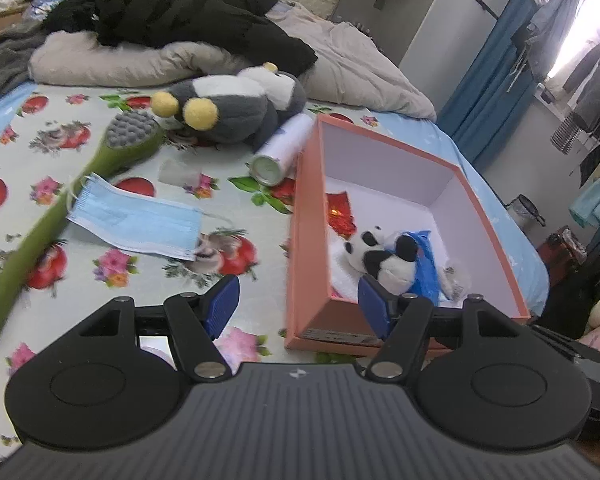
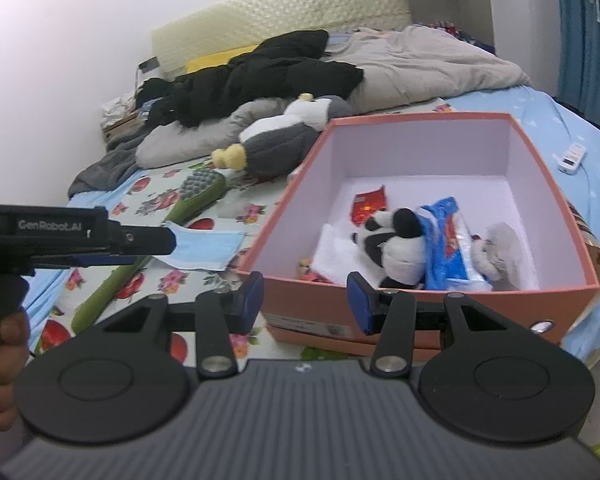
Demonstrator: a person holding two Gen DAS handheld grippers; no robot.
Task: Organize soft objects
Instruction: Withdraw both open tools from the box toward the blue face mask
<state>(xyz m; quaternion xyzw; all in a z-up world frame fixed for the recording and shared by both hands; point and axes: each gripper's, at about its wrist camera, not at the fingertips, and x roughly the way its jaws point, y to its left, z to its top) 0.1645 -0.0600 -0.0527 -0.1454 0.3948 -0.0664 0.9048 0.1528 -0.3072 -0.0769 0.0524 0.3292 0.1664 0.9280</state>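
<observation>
An open pink box [image 1: 306, 216] [image 2: 420, 118] sits on the bed. Inside lie a panda plush [image 1: 382, 256] [image 2: 396, 242], a blue packet [image 2: 446, 240] [image 1: 426, 264], a red wrapper [image 1: 340, 210] [image 2: 368, 202], a white cloth [image 2: 334, 250] and a grey plush [image 2: 496, 250]. A grey penguin plush [image 1: 228, 106] [image 2: 284, 140] lies on the sheet behind the box. A blue face mask [image 1: 136, 222] [image 2: 208, 250] lies flat on the sheet. My left gripper [image 1: 298, 306] is open and empty at the box's near-left corner; its arm [image 2: 76, 240] shows in the right wrist view. My right gripper [image 2: 306, 302] is open and empty at the box's near wall.
A green massage stick [image 1: 60, 208] [image 2: 168, 236] lies left of the mask. A white spray can [image 1: 282, 150] lies by the box. Black clothes [image 1: 180, 12] [image 2: 260, 76] and a beige quilt [image 1: 360, 64] [image 2: 428, 64] fill the far bed. A white device [image 2: 571, 158] lies right of the box.
</observation>
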